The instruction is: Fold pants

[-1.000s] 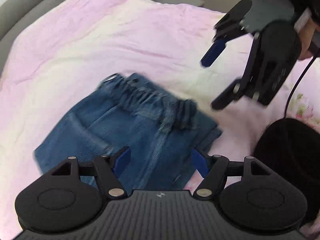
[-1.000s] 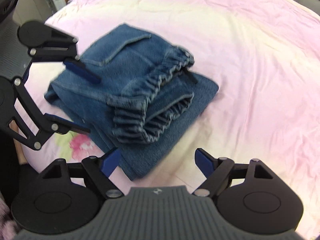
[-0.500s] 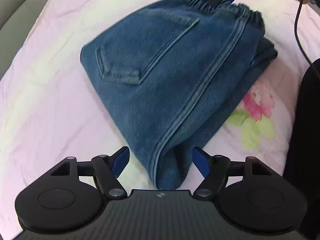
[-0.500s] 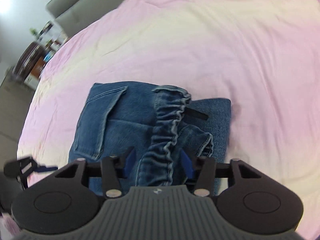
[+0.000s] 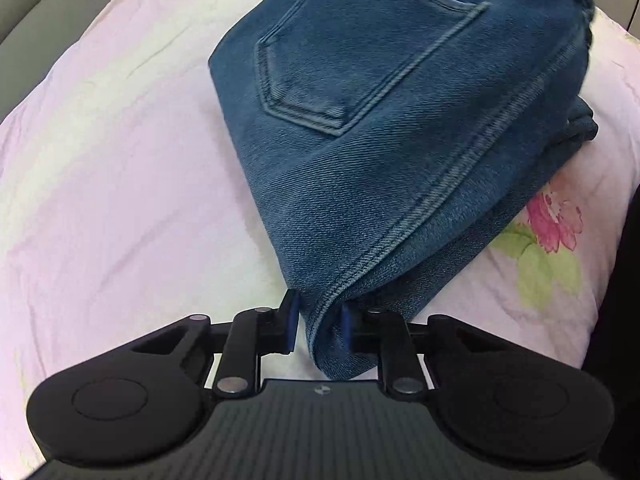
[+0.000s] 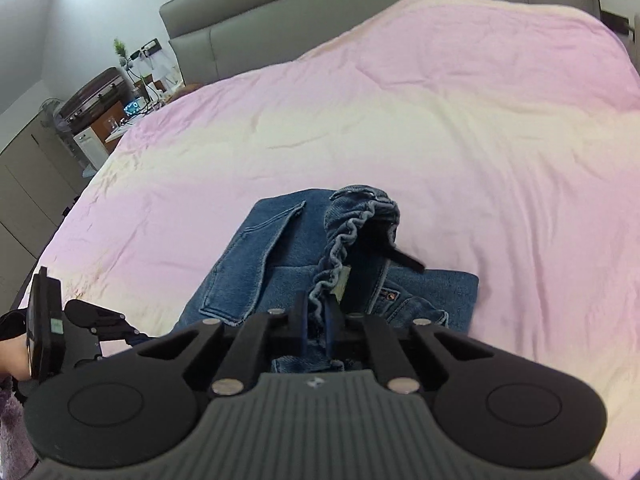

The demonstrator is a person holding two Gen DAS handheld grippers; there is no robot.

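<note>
Folded blue denim pants (image 5: 400, 120) lie on a pink bed cover (image 5: 120, 160), back pocket up. My left gripper (image 5: 319, 318) is at their near corner; its jaws are closing with the seamed fold between the blue pads, which pinch the cloth. In the right wrist view the pants (image 6: 248, 272) lie just ahead, and my right gripper (image 6: 316, 320) is shut on the gathered elastic waistband (image 6: 344, 236), which stands up off the pile. The left gripper (image 6: 132, 328) shows at the lower left edge there.
The pink and cream cover (image 6: 440, 140) spreads wide beyond the pants to a grey padded headboard (image 6: 320, 8). A flower print (image 5: 554, 220) lies right of the pants. Cabinets and cluttered furniture (image 6: 96, 100) stand off the bed's left side.
Both grippers came down onto the pants and shut: the left on the near corner fold, the right on the waistband. The right one then rose, pulling the waistband up.
</note>
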